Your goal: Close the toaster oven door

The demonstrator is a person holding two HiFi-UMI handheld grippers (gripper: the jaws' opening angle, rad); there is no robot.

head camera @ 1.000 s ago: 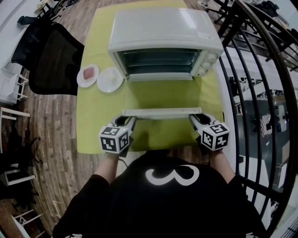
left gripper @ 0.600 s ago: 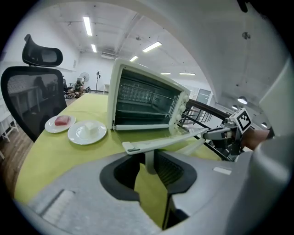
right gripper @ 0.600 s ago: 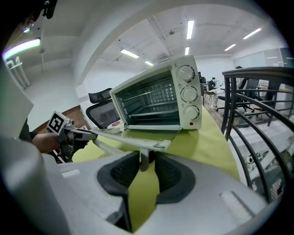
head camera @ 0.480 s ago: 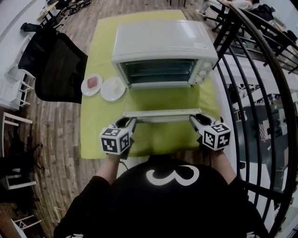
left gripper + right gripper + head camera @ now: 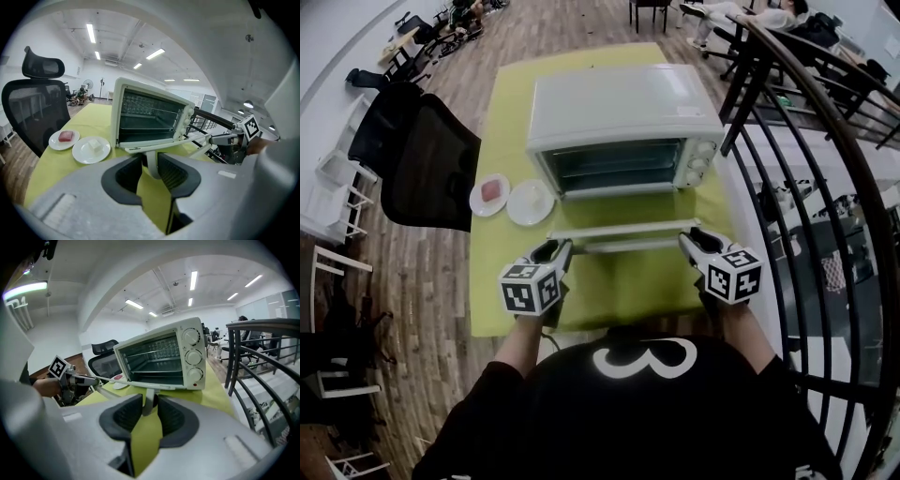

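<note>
A white toaster oven stands on the yellow-green table with its door swung partly open toward me. The door's white handle bar runs between my two grippers. My left gripper is shut on the handle's left end, and its post shows between the dark pads. My right gripper is shut on the right end, where the post sits between that gripper's pads. The oven's cavity is open, with a wire rack inside.
Two small white plates lie left of the oven: one with a pink piece, one with a white piece. A black office chair stands at the table's left. A black metal railing runs close along the right side.
Both grippers have carried the handle up and toward the oven, so the gap between the door's edge and the oven front has shrunk. The head view has shifted a little.
</note>
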